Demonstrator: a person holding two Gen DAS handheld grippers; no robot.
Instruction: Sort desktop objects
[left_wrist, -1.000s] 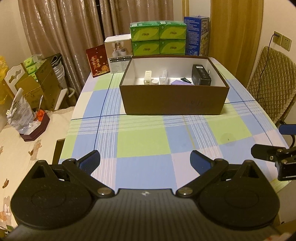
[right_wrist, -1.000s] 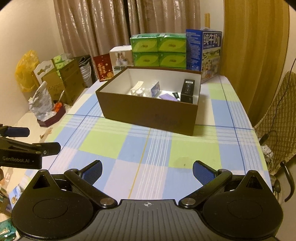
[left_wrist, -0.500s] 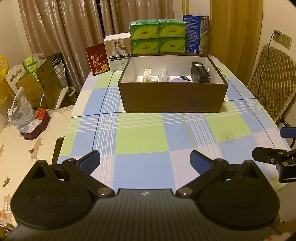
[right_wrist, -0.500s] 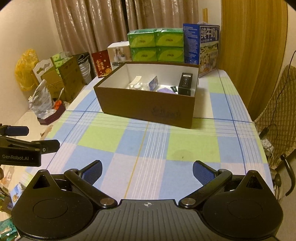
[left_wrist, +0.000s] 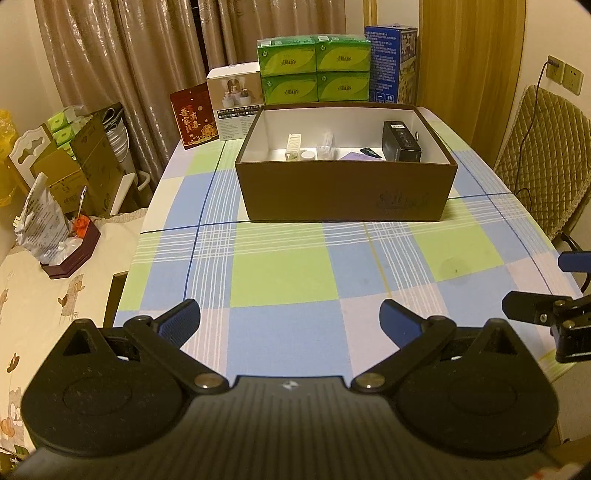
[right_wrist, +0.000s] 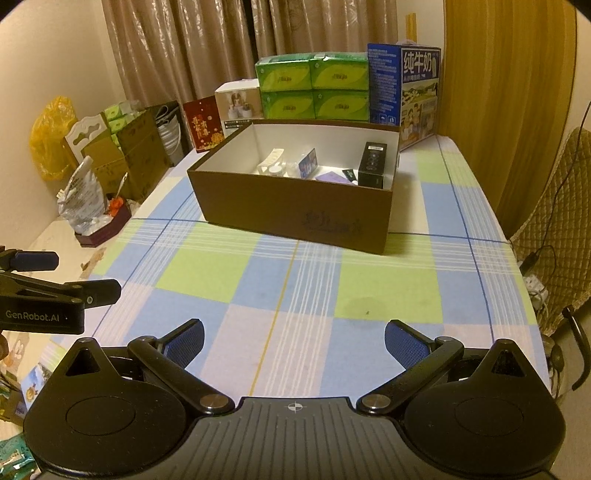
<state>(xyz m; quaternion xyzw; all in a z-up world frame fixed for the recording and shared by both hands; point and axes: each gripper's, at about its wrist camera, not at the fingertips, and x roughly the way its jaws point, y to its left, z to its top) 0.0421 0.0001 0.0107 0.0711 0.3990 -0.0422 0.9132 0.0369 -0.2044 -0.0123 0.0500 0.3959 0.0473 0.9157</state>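
The surface (left_wrist: 284, 280), under its checked cloth, is bare in front of the box (left_wrist: 345, 195); nothing loose lies between the box and either set of tongs. Over the last second the box has shrunk a little in both views and more cloth shows in front of it, so both tongs have drawn back toward the near edge. That reads as a retreat after a drop, not an approach.

The box sits toward the far end, in front of the stacked cartons. Inside it are the sorted things: a black case (left_wrist: 400, 142) standing at the right wall, a purple card (left_wrist: 354, 156) flat on the floor, and small pale items (left_wrist: 301, 151) toward the left.

The left tongs (left_wrist: 290, 317) are spread wide and empty, low over the near edge. The right tongs (right_wrist: 293, 341) are likewise released and hold nothing. With no object left on the cloth, the sorting looks finished or nearly so.
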